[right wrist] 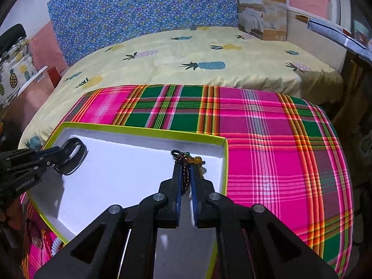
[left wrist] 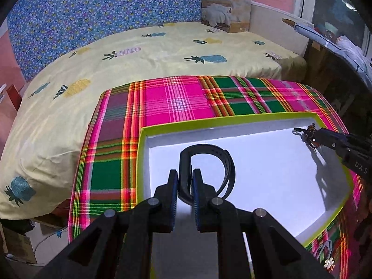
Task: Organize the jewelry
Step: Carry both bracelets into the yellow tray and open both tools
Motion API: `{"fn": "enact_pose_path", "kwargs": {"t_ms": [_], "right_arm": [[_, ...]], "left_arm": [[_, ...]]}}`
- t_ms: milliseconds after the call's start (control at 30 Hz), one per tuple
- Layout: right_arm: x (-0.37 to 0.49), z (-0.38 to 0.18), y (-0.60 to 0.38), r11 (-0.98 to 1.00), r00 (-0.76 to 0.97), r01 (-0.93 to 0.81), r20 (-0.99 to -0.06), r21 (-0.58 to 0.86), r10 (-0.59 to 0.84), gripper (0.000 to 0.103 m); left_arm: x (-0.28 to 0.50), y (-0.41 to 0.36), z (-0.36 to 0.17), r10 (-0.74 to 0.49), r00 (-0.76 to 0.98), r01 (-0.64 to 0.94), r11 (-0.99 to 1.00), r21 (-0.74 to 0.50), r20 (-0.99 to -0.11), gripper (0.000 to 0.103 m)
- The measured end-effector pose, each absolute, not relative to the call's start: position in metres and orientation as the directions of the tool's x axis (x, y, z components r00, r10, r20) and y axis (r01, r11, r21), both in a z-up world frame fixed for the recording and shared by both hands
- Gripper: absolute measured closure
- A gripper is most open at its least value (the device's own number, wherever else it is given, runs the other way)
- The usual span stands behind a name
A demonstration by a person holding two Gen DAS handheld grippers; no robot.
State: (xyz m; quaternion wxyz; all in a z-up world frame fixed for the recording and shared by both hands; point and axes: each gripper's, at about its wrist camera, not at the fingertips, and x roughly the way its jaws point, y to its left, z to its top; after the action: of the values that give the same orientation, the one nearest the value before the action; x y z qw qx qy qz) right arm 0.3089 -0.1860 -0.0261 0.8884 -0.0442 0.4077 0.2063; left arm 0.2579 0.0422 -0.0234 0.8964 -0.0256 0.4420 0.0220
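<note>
Jewelry hangs over the box [left wrist: 162, 130]: left gripper [left wrist: 184, 181] pinches a black band [left wrist: 223, 162], right gripper [right wrist: 186, 176] clamps beads [right wrist: 184, 162].

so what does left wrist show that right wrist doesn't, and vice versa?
Left wrist only: a pearl-flower piece on the plaid cloth.
Right wrist only: a pineapple-print pillow at far left and a white coiled band beside the box.
Both: the green-rimmed box, left gripper shut on the black strap, right gripper shut on the beaded piece.
</note>
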Motion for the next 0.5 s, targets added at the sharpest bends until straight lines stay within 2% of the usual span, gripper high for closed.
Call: {"fn": "enact_pose_path", "kwargs": {"t_ms": [167, 233, 367, 500], "right_arm": [[0.301, -0.021, -0.188, 0.911, 0.586, -0.401, -0.739, 0.095, 0.334, 0.085], [0.294, -0.016, -0.189, 0.909, 0.592, -0.406, -0.731, 0.092, 0.339, 0.084], [0.276, -0.005, -0.193, 0.908, 0.604, -0.405, -0.716, 0.102, 0.350, 0.084], [0.247, 0.007, -0.199, 0.906, 0.614, -0.406, -0.699, 0.118, 0.366, 0.079]], "left_arm": [[0.251, 0.042, -0.018, -0.006, 0.617, -0.047, 0.998, -0.044, -0.787, 0.088], [0.246, 0.042, -0.013, -0.016, 0.625, -0.042, 0.998, -0.054, -0.780, 0.083], [0.232, 0.041, -0.003, -0.022, 0.641, -0.036, 0.998, -0.058, -0.767, 0.083], [0.209, 0.040, 0.007, -0.027, 0.659, -0.031, 0.997, -0.063, -0.752, 0.083]]}}
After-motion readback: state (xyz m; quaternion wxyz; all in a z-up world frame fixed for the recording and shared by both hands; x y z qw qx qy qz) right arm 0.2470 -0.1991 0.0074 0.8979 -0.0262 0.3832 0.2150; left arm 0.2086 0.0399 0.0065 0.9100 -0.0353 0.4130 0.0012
